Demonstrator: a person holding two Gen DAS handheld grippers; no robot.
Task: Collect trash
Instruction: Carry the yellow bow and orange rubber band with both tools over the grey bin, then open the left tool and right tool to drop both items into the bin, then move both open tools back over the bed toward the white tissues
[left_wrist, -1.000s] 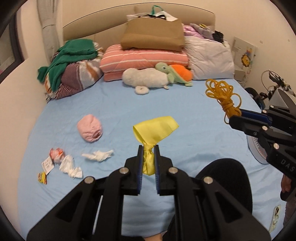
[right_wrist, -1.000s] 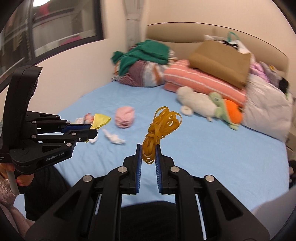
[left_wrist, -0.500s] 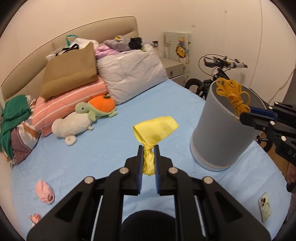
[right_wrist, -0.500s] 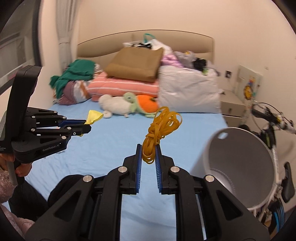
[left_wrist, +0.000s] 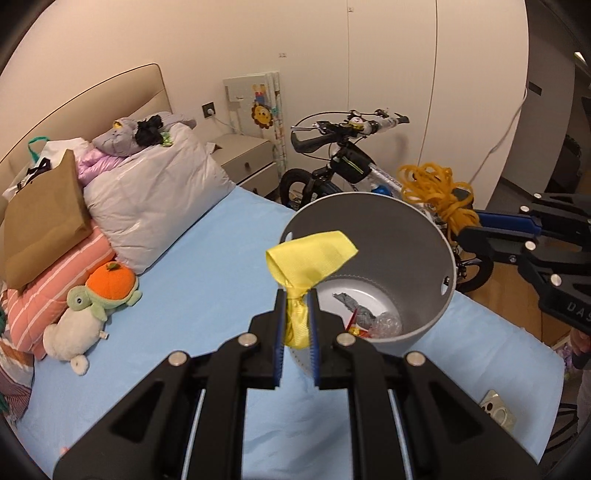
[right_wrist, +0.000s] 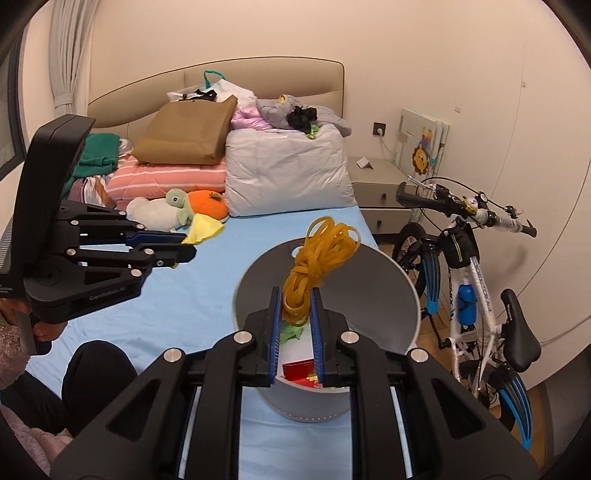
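Observation:
My left gripper (left_wrist: 296, 295) is shut on a yellow fabric strap (left_wrist: 310, 258) and holds it over the near rim of a grey bin (left_wrist: 417, 236) that stands on the blue bed. My right gripper (right_wrist: 296, 295) is shut on a bundle of yellow rubber bands (right_wrist: 321, 251) above the same bin (right_wrist: 376, 273). The bin holds grey, red and clear scraps (left_wrist: 364, 319). In the left wrist view the right gripper (left_wrist: 461, 225) hangs over the bin's far right rim. In the right wrist view the left gripper (right_wrist: 184, 245) is left of the bin.
The blue bed sheet (left_wrist: 207, 266) carries pillows, a brown bag (right_wrist: 188, 133), a plush turtle (left_wrist: 107, 291) and clothes at the headboard. A bicycle (right_wrist: 469, 266) and a nightstand (right_wrist: 380, 188) stand beside the bed. A phone (left_wrist: 495, 408) lies near the bed's corner.
Both grippers swung right from the bed's trash area and closed in over the grey bin. The strap and rubber bands stay gripped. The bin's inside has come into view.

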